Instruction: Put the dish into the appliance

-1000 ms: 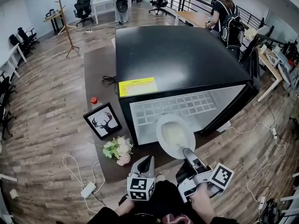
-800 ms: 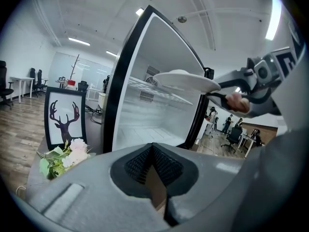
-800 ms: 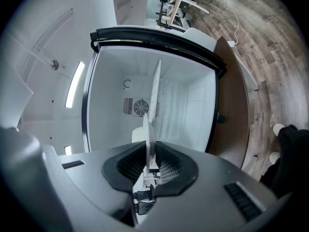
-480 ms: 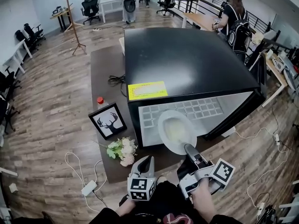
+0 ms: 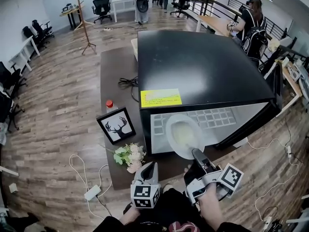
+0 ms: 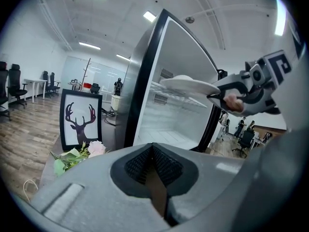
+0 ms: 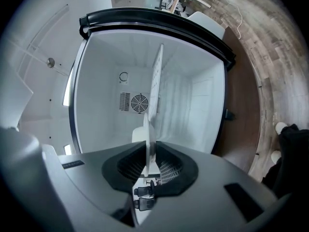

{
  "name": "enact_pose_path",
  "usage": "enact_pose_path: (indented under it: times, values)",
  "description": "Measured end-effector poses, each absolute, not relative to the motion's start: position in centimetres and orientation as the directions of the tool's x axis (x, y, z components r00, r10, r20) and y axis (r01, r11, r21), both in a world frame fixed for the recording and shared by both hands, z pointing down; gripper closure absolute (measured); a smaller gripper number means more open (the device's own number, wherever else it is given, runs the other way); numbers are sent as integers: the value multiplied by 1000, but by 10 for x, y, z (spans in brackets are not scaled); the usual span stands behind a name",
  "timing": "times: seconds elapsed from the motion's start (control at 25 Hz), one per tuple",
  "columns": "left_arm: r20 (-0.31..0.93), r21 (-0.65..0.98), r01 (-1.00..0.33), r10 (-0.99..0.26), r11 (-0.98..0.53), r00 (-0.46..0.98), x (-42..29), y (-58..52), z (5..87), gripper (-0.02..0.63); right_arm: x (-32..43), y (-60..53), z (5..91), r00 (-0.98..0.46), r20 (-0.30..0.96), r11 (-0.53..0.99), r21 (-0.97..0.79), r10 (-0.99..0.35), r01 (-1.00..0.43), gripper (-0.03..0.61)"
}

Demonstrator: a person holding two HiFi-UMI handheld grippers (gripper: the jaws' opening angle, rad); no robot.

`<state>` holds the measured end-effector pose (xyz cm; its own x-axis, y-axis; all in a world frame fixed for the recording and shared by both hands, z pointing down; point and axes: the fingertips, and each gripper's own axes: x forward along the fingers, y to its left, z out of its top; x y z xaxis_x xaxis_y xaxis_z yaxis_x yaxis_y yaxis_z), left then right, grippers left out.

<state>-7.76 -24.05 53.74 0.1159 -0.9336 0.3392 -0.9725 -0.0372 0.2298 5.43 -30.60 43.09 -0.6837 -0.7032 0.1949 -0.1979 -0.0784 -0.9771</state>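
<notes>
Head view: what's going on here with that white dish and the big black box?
A person holds a gripper in each hand. The right gripper clamps the rim of a white dish, holding it at the open front of the black appliance, not yet set down. The left gripper is shut and empty, low beside it.

Dish point(image 5: 183, 135): white, shallow, oval in the head view. Held level by its near rim between the jaws of the right gripper point(image 5: 195, 152), which are clamped on it. It sits at the open front, with the far part just above the wire shelf point(image 6: 181, 96). Contact with the shelf cannot be told.

Appliance point(image 5: 203, 66): black box cabinet with a white interior and a yellow label point(image 5: 161, 98) at the top front edge. The door point(image 5: 277, 93) is swung open to the right. A round fan vent point(image 7: 138, 102) shows on the back wall. The cabinet stands on a dark low desk point(image 5: 116, 76).
</notes>
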Motion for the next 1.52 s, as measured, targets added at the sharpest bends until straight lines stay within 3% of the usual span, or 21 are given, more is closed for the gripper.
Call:
enact_pose_path:
  times: [1.52]
  values:
    - [361,229,-973,-930,20,66,-80,-246,544,606,24,-348,428,-696,193,-76,-978,-691,-196,515]
